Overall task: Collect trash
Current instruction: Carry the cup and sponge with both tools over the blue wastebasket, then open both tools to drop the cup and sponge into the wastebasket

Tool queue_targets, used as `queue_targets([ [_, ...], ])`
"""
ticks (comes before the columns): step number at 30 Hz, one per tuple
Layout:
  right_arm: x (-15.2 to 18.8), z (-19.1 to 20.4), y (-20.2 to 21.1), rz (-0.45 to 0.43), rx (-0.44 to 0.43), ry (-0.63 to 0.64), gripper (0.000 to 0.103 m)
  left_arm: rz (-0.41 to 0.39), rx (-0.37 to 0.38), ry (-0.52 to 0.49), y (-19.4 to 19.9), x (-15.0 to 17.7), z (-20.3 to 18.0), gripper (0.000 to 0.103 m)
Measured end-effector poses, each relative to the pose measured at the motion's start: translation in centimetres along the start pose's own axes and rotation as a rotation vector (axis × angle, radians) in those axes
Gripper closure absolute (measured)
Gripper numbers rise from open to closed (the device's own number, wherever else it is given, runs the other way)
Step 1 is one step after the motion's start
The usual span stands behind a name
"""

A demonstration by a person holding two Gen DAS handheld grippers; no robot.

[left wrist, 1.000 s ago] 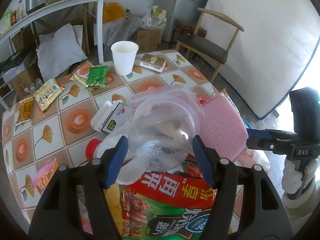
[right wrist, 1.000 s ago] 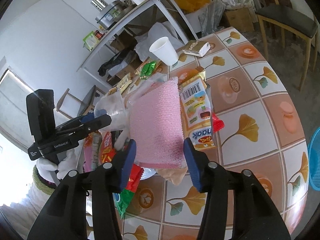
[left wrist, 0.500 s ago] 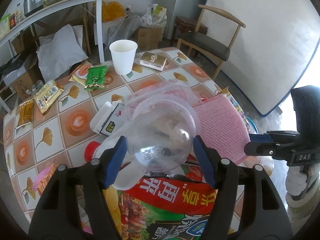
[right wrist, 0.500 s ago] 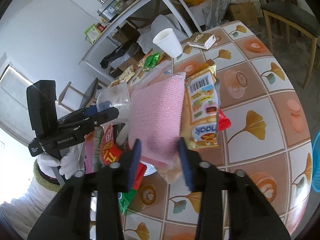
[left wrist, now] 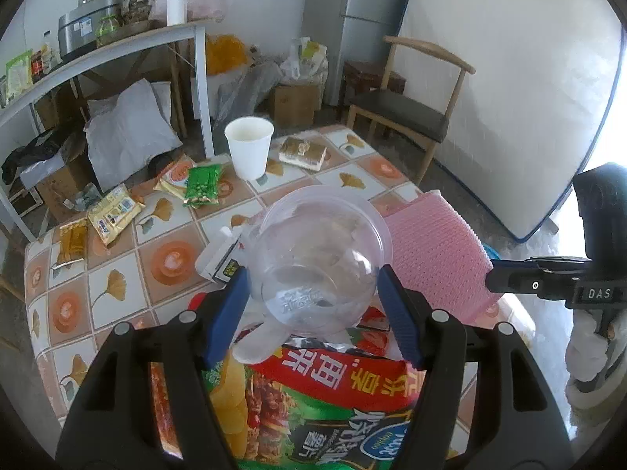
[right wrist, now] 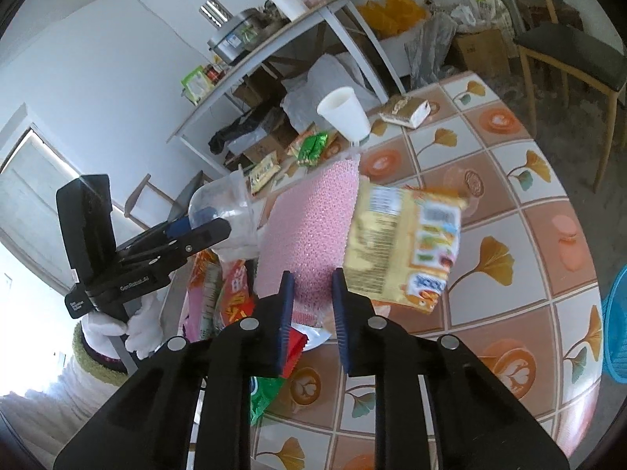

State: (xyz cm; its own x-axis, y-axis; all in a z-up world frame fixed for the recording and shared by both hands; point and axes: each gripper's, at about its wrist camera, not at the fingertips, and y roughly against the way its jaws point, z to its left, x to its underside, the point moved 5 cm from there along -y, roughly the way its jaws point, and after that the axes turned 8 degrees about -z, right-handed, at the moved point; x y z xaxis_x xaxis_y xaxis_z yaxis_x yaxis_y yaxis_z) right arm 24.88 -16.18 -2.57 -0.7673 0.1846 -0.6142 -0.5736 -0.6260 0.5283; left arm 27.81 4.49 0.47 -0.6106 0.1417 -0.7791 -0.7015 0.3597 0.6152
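Observation:
My left gripper (left wrist: 313, 297) is shut on a clear plastic cup (left wrist: 319, 254) and holds it above the tiled table (left wrist: 117, 270). The cup also shows in the right wrist view (right wrist: 227, 211). My right gripper (right wrist: 311, 305) is shut on a pink foam sheet (right wrist: 309, 231) and lifts it off the table. It also shows in the left wrist view (left wrist: 435, 258). A yellow snack packet (right wrist: 407, 246) rises with the sheet at its right edge, tilted. Red and green snack bags (left wrist: 325, 399) lie below the cup.
A white paper cup (left wrist: 249, 149), a small cake box (left wrist: 301, 150), a green packet (left wrist: 202, 186) and yellow packets (left wrist: 111, 211) lie at the table's far side. A white carton (left wrist: 217, 258) lies behind the cup. A chair (left wrist: 407, 113) stands beyond. A blue bin (right wrist: 615, 321) stands right.
My right gripper has closed on the pink foam sheet and raised it, tipping the yellow snack packet up. My left gripper has lifted the clear cup slightly.

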Motion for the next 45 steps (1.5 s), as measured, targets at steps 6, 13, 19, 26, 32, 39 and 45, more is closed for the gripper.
queue_targets([
  [6,-0.7,-0.2,1.7,-0.051,-0.008,-0.01,0.084,-0.028,-0.009,0.028,1.8,-0.8,0.2,0.039],
  [13,-1.3,-1.0,4.5,-0.117,-0.059,-0.064,0.084,-0.052,-0.007,0.05,4.0,-2.0,-0.9,0.039],
  [19,-1.5,-2.9,9.2,-0.208,-0.059,-0.103,0.084,-0.063,0.029,0.039,4.9,-3.5,-4.4,0.039],
  [26,-0.7,-9.1,17.3,-0.346,0.036,-0.196,0.084,0.013,0.163,0.001,1.6,-4.9,-13.2,0.039],
  [32,2.0,-17.0,24.0,-0.437,0.237,-0.33,0.084,0.185,0.314,-0.059,-6.6,-4.4,-24.5,0.039],
  [39,6.9,-29.1,26.9,-0.427,0.424,-0.582,0.084,0.391,0.411,-0.138,-17.9,-1.4,-37.6,0.039],
  [45,9.4,-39.0,25.1,-0.408,0.508,-0.765,0.079,0.474,0.404,-0.197,-26.1,1.7,-45.9,0.038],
])
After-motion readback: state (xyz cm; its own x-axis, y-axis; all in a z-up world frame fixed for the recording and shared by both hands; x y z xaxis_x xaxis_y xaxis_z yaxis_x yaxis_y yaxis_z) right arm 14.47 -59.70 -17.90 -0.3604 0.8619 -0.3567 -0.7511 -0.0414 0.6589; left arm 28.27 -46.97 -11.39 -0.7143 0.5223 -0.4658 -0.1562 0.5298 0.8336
